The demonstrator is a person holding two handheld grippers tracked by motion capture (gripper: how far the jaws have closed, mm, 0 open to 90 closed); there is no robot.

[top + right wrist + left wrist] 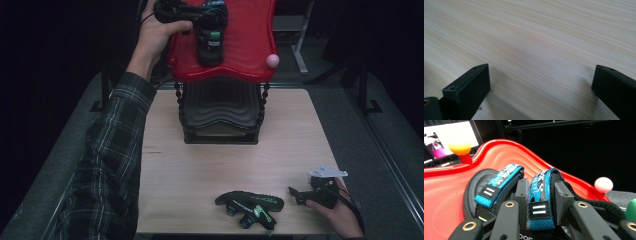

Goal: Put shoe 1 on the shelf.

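Left gripper view: black sandal (499, 192) with blue patterned straps on red tray (506, 155), front strap (540, 202) pinched between left gripper (541, 195) pads. Right gripper (541, 82) gaping, nothing between, low over wooden table (536, 37), well clear of tray.

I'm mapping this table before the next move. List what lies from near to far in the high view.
The sandal lying on the table → bare wooden table → black lower tier of the rack → red top shelf, where the left gripper grips a second sandal.
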